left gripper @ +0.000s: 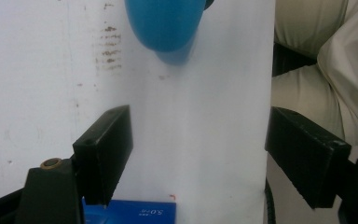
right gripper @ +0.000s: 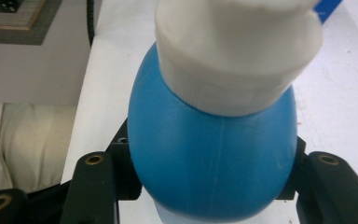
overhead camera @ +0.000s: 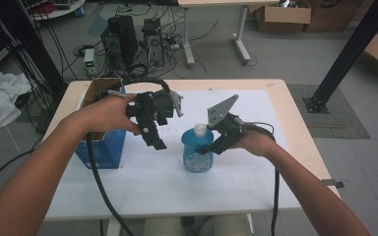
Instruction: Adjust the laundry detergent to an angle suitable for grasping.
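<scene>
High view: one blue bottle [overhead camera: 197,153], one blue box [overhead camera: 102,143] at left; right gripper [overhead camera: 211,142] clamps the bottle, left gripper [overhead camera: 153,132] gapes empty.

Each gripper, the left gripper [overhead camera: 153,129] and the right gripper [overhead camera: 215,140], is a black assembly with two flat, rectangular black jaws, brass-coloured screw inserts set near the jaw bases, and a thick black cable trailing from its body. The right gripper carries a grey three-cornered plate [overhead camera: 222,110] drilled with small holes. The person's forearms are bare, and light beige trousers [left gripper: 328,51] are worn.
</scene>
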Demonstrator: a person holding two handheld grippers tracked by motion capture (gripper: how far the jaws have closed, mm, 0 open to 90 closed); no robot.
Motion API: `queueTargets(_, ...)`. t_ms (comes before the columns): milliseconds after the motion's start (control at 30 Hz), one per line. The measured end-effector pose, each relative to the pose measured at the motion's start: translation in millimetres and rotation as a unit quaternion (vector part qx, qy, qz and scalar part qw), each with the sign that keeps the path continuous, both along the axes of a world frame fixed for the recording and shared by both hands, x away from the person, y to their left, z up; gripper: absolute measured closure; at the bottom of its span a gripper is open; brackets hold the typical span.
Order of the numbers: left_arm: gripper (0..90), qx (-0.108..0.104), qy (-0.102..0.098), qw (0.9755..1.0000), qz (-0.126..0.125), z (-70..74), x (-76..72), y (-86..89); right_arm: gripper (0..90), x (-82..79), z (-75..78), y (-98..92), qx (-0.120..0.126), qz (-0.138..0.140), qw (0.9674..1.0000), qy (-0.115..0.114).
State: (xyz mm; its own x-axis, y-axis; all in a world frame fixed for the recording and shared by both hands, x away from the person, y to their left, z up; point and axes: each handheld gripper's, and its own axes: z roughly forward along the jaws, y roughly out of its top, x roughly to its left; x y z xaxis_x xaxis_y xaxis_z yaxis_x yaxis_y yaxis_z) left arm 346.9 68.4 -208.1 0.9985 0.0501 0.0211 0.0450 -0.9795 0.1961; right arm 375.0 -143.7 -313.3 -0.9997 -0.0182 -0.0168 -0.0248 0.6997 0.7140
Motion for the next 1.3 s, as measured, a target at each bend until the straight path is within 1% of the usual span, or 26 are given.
queueTargets(133, 23.9, 0.001, -0.001, 1.0, 0.0, -0.6, 0.9, -0.6, 43.6, 2.2, -2.6, 0.5, -0.001, 0.012, 0.9999, -0.003)
queueTargets(167, 24.0, 0.002, 0.0, 1.0, 0.0, -0.7, 1.2, -0.8, 43.6, 3.8, -3.8, 0.4, 0.0, 0.019, 0.9998, -0.001)
queueTargets(200, 24.0, 0.002, -0.001, 1.0, -0.002, -0.9, 1.6, -0.9, 43.6, 3.8, -3.8, 0.4, 0.0, 0.019, 0.9998, -0.001)
queueTargets(233, 23.9, 0.003, 0.001, 1.0, 0.002, -1.1, 1.6, -1.1, 43.6, 5.2, -4.6, 0.3, 0.004, 0.026, 0.9996, 0.001)
queueTargets(367, 23.9, 0.003, 0.0, 1.0, 0.002, -1.4, 2.4, -1.5, 43.6, 6.3, -6.1, 1.2, 0.008, 0.037, 0.9993, 0.008)
queueTargets(400, 23.9, 0.004, 0.003, 1.0, 0.003, -1.6, 2.5, -1.7, 43.6, 6.4, -6.5, 1.7, 0.008, 0.04, 0.9991, 0.007)
queueTargets(500, 23.9, 0.005, 0.0, 1.0, 0.0, -1.7, 3.0, -2.4, 43.6, 5.6, -8.8, 4.1, 0.004, 0.047, 0.9989, 0.003)
queueTargets(567, 23.9, 0.004, 0.001, 1.0, 0.002, -2.4, 3.1, -2.6, 43.6, 5.8, -11.7, 4.8, 0.005, 0.047, 0.9989, 0.006)
queueTargets(700, 24.0, 0.006, 0.002, 1.0, 0.001, -2.5, 3.8, -2.7, 43.6, 5.8, -15.0, 4.5, 0.005, 0.048, 0.9988, 0.004)
queueTargets(800, 24.0, 0.006, 0.003, 1.0, 0.003, -2.6, 3.7, -2.7, 43.5, 4.9, -18.5, 5.6, -0.002, 0.052, 0.9986, 0.0)
queueTargets(900, 24.0, 0.006, 0.001, 1.0, 0.003, -2.6, 3.6, -2.6, 43.4, 5.0, -18.5, 6.1, -0.003, 0.052, 0.9986, 0.0)
queueTargets(1033, 24.1, 0.007, 0.002, 1.0, 0.004, -3.6, 3.3, -2.2, 43.1, 5.4, -21.2, 0.8, 0.007, 0.045, 0.999, 0.005)
queueTargets(1167, 24.2, 0.007, 0.002, 1.0, 0.004, -3.9, 3.7, -3.5, 42.9, 5.3, -22.0, -2.8, 0.004, 0.044, 0.999, 0.004)
queueTargets(1267, 24.1, 0.009, -0.001, 1.0, -0.002, -4.4, 4.2, -6.0, 42.8, 4.7, -22.1, -4.2, 0.001, 0.044, 0.999, 0.003)
queueTargets(1300, 24.1, 0.009, 0.002, 1.0, -0.001, -5.0, 3.7, -7.0, 42.6, 4.6, -22.1, -4.4, 0.0, 0.044, 0.999, 0.003)
